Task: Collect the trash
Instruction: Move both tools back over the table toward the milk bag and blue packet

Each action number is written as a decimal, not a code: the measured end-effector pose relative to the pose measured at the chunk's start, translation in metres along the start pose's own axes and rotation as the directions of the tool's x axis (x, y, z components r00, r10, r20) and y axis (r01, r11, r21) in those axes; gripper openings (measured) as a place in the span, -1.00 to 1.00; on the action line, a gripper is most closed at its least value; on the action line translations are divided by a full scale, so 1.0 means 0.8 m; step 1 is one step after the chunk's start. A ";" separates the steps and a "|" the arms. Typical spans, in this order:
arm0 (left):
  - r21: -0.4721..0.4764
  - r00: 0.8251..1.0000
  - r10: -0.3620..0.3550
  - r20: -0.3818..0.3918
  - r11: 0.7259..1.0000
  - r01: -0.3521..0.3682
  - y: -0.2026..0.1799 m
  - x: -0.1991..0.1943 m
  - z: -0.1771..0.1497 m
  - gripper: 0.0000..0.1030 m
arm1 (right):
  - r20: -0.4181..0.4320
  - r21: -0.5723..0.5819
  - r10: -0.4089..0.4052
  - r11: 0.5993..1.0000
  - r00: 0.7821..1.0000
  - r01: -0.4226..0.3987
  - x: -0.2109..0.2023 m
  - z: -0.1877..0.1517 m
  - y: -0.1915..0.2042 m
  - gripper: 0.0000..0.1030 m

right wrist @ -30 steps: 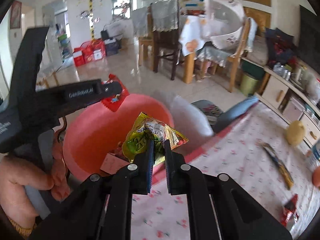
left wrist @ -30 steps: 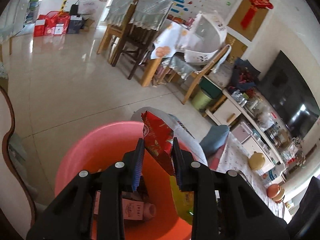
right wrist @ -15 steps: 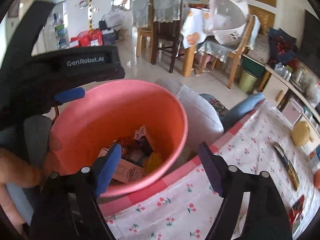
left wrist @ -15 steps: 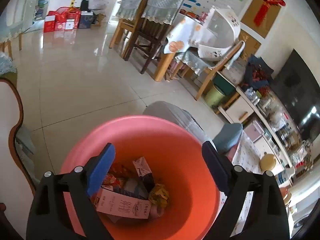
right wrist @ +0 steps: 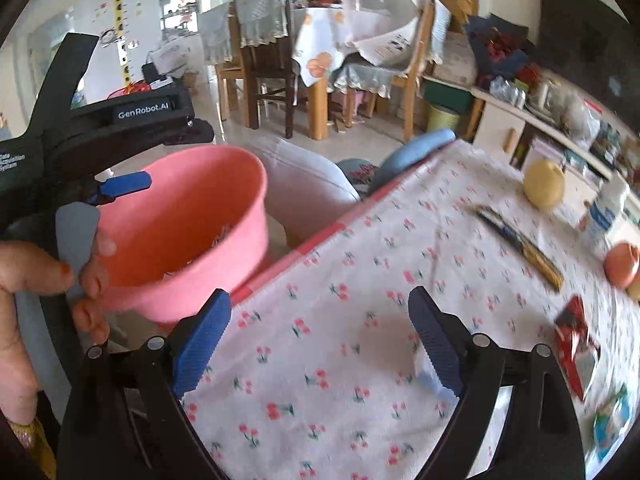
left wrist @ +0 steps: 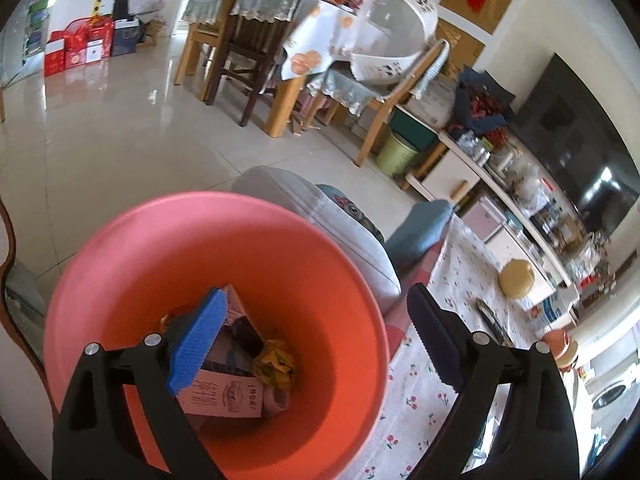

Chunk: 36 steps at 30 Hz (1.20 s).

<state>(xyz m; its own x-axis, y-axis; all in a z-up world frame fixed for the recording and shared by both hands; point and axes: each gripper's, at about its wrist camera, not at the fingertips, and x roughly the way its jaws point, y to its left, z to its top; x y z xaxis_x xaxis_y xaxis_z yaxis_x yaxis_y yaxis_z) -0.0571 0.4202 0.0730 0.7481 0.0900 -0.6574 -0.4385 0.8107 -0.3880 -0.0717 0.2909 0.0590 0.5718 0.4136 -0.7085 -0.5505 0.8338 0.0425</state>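
A round pink plastic bucket (left wrist: 120, 264) beside the table's edge holds the collected trash: a pale cardboard box (left wrist: 224, 394), a crumpled yellow wrapper (left wrist: 276, 364) and darker scraps. Over its mouth hangs the left gripper (left wrist: 316, 340), its ribbed blue pads spreading wide with nothing between them. The right gripper (right wrist: 320, 340), jaws likewise opening and empty, hovers above a cherry-print tablecloth (right wrist: 360, 264), where a red wrapper (right wrist: 576, 336), a long dark-and-yellow packet (right wrist: 520, 244) and a round yellow fruit (right wrist: 544, 182) still lie well apart from the bucket. A grey cushion (right wrist: 304, 188) sits just behind the bucket; wooden chairs (left wrist: 240, 40) stand beyond on glossy floor tiles.
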 end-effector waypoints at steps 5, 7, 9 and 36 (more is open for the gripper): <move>0.022 0.999 -0.018 -0.026 1.000 0.018 -0.017 0.007 -0.006 0.79 | -0.012 0.080 0.030 0.996 0.999 -0.029 -0.011 -0.017 -0.016 0.74; 0.033 0.999 -0.023 -0.033 0.999 0.024 -0.022 0.008 -0.009 0.79 | -0.009 0.104 0.038 0.994 0.999 -0.037 -0.018 -0.023 -0.023 0.74; 0.047 0.999 -0.030 -0.039 0.998 0.032 -0.030 0.010 -0.012 0.79 | -0.005 0.116 0.037 0.993 0.999 -0.037 -0.024 -0.027 -0.028 0.74; 0.265 0.991 -0.104 -0.082 0.957 0.122 -0.148 0.019 -0.067 0.79 | 0.037 0.217 -0.008 0.976 0.999 0.000 -0.085 -0.079 -0.123 0.74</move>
<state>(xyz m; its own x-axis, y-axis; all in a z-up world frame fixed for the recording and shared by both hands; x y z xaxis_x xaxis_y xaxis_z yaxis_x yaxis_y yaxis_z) -0.0204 0.2947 0.0742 0.7462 -0.0421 -0.6644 -0.1967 0.9395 -0.2804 -0.0953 0.1577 0.0586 0.5981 0.4199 -0.6826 -0.4054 0.8933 0.1943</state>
